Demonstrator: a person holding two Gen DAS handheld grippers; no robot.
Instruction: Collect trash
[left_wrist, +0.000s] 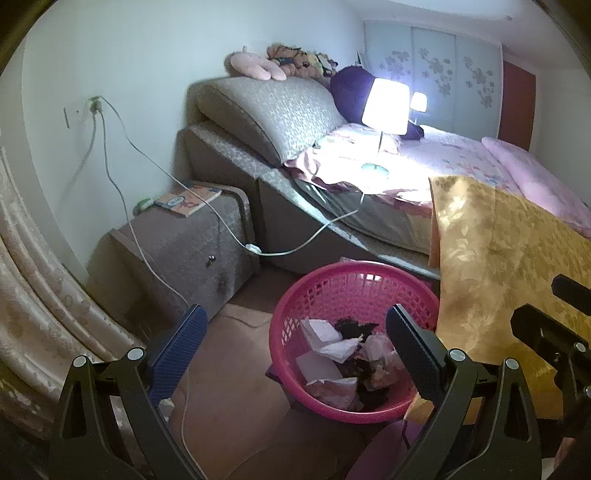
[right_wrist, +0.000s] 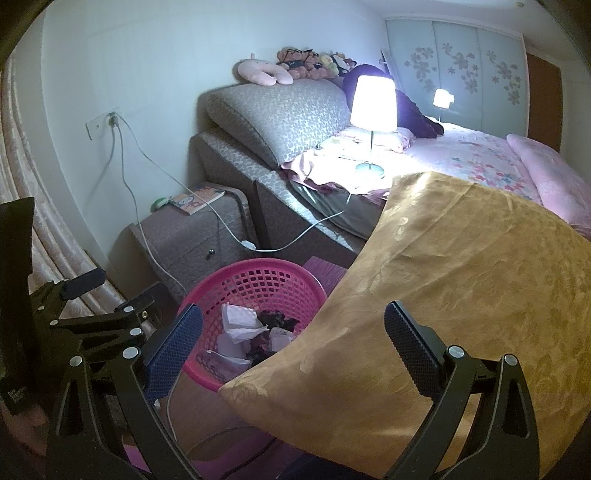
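Both grippers gape wide, holding nothing. The left gripper (left_wrist: 295, 343) frames the pink basket (left_wrist: 321, 288) of crumpled paper (left_wrist: 325, 343) on the floor. The right gripper (right_wrist: 293, 338) faces gold cloth (right_wrist: 461, 277), possibly covering a tabletop, which hides the basket's right rim there.

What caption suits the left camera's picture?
Open left claw above a pink basket of crumpled paper beside the bed.

The pink basket (left_wrist: 354, 291) stands open-topped on the floor, reachable from above. A gold cloth (right_wrist: 461, 288) overhangs its right rim, the nightstand (left_wrist: 192, 243) flanks its left, and a white cord (left_wrist: 295, 243) hangs behind it.
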